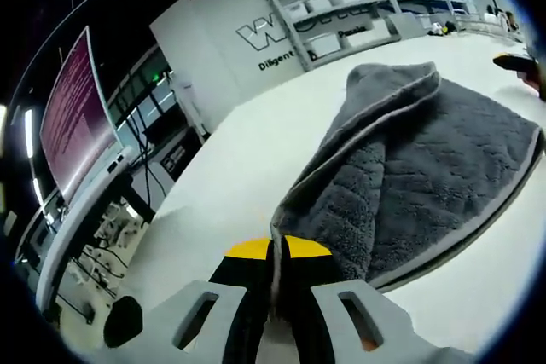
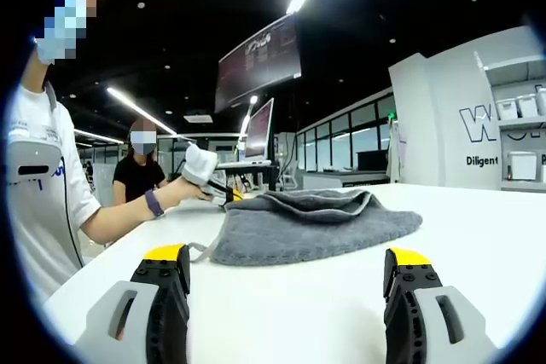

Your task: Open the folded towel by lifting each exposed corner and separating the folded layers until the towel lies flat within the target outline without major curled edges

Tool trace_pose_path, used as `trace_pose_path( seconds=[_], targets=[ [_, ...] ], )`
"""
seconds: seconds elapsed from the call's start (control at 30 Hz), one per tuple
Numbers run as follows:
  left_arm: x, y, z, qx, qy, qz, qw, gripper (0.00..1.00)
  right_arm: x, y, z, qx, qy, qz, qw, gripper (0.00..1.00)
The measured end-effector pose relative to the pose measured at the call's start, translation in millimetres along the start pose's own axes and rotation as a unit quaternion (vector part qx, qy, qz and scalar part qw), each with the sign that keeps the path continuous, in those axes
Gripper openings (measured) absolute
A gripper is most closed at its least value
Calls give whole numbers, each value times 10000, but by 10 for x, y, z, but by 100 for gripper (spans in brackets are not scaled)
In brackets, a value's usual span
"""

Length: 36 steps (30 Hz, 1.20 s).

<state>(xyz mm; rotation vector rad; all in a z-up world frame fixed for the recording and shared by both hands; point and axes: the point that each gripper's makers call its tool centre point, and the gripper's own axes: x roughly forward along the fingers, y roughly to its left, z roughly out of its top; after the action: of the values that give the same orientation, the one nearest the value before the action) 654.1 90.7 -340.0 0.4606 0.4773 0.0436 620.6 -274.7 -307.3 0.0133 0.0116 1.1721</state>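
Left gripper view: left gripper (image 1: 275, 249) clamped tight on a near corner of the grey towel (image 1: 426, 168), lifting an edge off the white tabletop (image 1: 247, 159); rest of towel lying folded beyond.

Right gripper view: right gripper (image 2: 286, 266) spread wide, holding nothing, hovering near the towel (image 2: 316, 223) at mid-tabletop.
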Motion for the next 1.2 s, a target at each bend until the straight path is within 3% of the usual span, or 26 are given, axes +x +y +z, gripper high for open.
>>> trace_pose_path(
  seconds=[0.23,0.37,0.47,0.67,0.9,1.2],
  targets=[
    [-46,31,73,-177,-392,-87,9990,4,-2,-3,-4,-6,8,4,10000,96],
    [-153,60,173,-658,-833,-169,9942,5,-2,-6,-6,3,14,6,10000,96],
    [-209,112,183,-696,-957,-142,9929,9,-1,-10,-7,4,16,4,10000,96],
    [-345,128,295,-1079,-1404,-290,9838,18,-2,-13,-6,8,11,5,10000,96],
    [-475,185,379,-1163,-1669,-291,9787,23,-6,-6,-4,13,8,4,10000,96],
    [-694,86,465,-1240,-2010,-611,9698,34,-6,2,-7,12,15,4,10000,96]
  ],
)
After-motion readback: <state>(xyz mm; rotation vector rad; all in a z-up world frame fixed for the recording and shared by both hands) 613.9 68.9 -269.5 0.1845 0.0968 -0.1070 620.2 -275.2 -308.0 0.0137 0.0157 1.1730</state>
